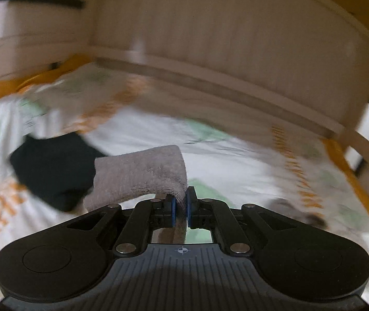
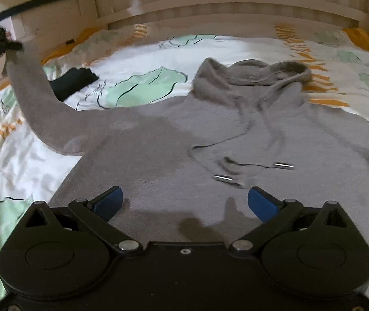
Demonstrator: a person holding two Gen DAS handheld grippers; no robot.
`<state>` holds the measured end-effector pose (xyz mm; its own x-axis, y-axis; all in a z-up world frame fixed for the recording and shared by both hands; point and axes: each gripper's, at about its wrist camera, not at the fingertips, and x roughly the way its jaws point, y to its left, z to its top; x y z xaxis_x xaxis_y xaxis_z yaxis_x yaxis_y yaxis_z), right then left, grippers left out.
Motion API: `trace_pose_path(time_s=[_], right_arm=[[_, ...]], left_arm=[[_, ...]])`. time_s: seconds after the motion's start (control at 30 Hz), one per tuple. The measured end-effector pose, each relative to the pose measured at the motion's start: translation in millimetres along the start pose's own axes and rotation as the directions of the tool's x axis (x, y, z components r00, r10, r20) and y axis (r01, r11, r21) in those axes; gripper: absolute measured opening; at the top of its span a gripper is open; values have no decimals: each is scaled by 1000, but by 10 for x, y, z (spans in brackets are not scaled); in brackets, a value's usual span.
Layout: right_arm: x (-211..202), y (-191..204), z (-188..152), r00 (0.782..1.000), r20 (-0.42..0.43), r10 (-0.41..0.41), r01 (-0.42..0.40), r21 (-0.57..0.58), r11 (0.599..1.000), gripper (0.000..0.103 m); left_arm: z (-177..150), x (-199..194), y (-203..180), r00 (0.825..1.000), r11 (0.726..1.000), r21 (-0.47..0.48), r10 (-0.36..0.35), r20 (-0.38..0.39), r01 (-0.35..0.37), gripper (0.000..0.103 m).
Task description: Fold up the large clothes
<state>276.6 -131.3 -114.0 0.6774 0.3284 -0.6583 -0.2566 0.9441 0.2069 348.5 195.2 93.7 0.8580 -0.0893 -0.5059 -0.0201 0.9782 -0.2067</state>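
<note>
The left gripper (image 1: pixel 181 204) pinches the ribbed cuff (image 1: pixel 143 171) of the grey knitted hoodie (image 2: pixel 210 140) spread on the patterned bedsheet (image 2: pixel 143 59), lifting its sleeve, probably to fold it inward, while the right gripper (image 2: pixel 184 202) hovers spread above the body.

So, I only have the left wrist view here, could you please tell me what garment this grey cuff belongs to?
Observer: It belongs to a grey knitted hoodie lying flat on the leaf-patterned bed sheet; its sleeve is lifted clear of the bed by the left gripper.
Operator: Thank you. Where is the hood?
Observer: The hood lies bunched at the far end, and two metal-tipped drawstrings trail across the chest.
Operator: And is the right gripper holding anything?
Observer: No, the right gripper is open over the hoodie's body, with nothing between its blue fingers.
</note>
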Motion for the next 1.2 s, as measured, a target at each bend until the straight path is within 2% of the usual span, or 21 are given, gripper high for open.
trace_pose_path(time_s=[0.13, 0.27, 0.43, 0.57, 0.7, 0.77, 0.8, 1.07, 1.2], right_arm=[[-241, -274, -57, 999, -24, -27, 27, 7, 1000, 102], [-419, -574, -209, 997, -39, -72, 73, 13, 997, 102], [-484, -886, -369, 991, -48, -123, 126, 72, 989, 102], [-464, -1017, -406, 992, -60, -115, 122, 122, 985, 102], [-432, -1083, -406, 992, -66, -109, 117, 135, 984, 102], [-427, -1105, -427, 991, -73, -113, 122, 143, 982, 102], [-422, -1124, -441, 990, -78, -114, 124, 147, 981, 102], [-342, -1107, -516, 983, -103, -152, 162, 105, 981, 103], [-298, -1042, -553, 977, -104, -185, 190, 48, 981, 103]], left_arm=[[-70, 103, -694, 996, 993, 86, -79, -30, 82, 7], [-330, 348, -1314, 985, 978, 135, -151, -85, 162, 7], [-817, 708, -2011, 966, 953, 196, -201, -165, 232, 7], [-1254, 970, -2409, 944, 943, 197, -219, -245, 270, 8], [-1696, 1202, -2554, 922, 940, 190, -215, -321, 285, 11], [-1897, 1256, -2568, 906, 935, 187, -218, -364, 300, 32], [-1971, 1248, -2627, 903, 933, 192, -217, -371, 304, 34], [-2415, 887, -2391, 909, 891, 307, -217, -356, 333, 56], [-2545, 637, -2097, 925, 881, 350, -208, -318, 318, 64]])
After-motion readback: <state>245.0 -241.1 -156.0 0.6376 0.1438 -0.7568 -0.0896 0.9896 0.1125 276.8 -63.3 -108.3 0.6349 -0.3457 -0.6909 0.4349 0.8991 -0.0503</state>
